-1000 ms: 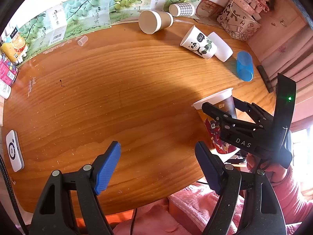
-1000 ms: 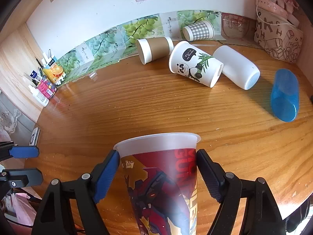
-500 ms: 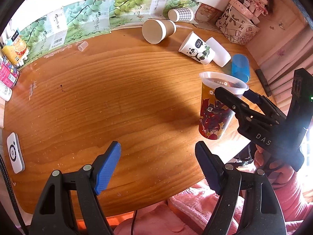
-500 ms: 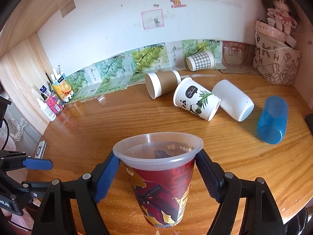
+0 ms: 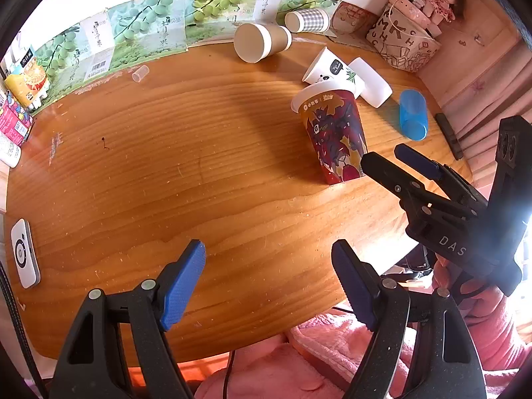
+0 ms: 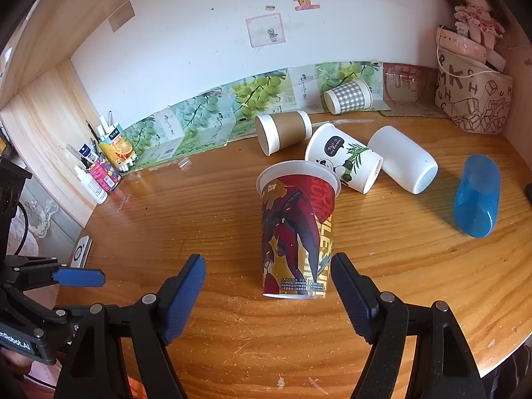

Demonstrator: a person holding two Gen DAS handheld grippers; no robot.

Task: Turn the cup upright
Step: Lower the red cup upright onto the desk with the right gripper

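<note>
A tall plastic cup with red and gold robot print (image 6: 296, 232) stands upright on the wooden table (image 6: 199, 212), mouth up. My right gripper (image 6: 267, 296) is open and empty, drawn back just short of the cup, which stands free between and beyond its blue pads. In the left wrist view the cup (image 5: 334, 133) stands at the right, and the right gripper (image 5: 395, 158) shows just right of its base. My left gripper (image 5: 267, 282) is open and empty over the table's near edge.
Several cups lie on their sides behind: brown (image 6: 282, 129), panda (image 6: 345, 159), white (image 6: 402, 163), blue (image 6: 477, 196), checkered (image 6: 347, 99). A patterned bag (image 6: 472, 96) stands at the back right. Bottles (image 6: 99, 173) stand at the left. A white device (image 5: 25, 252) lies at the left edge.
The right gripper set the cup down upright on the table, let go, opened and drew back. The left gripper stayed where it was.
</note>
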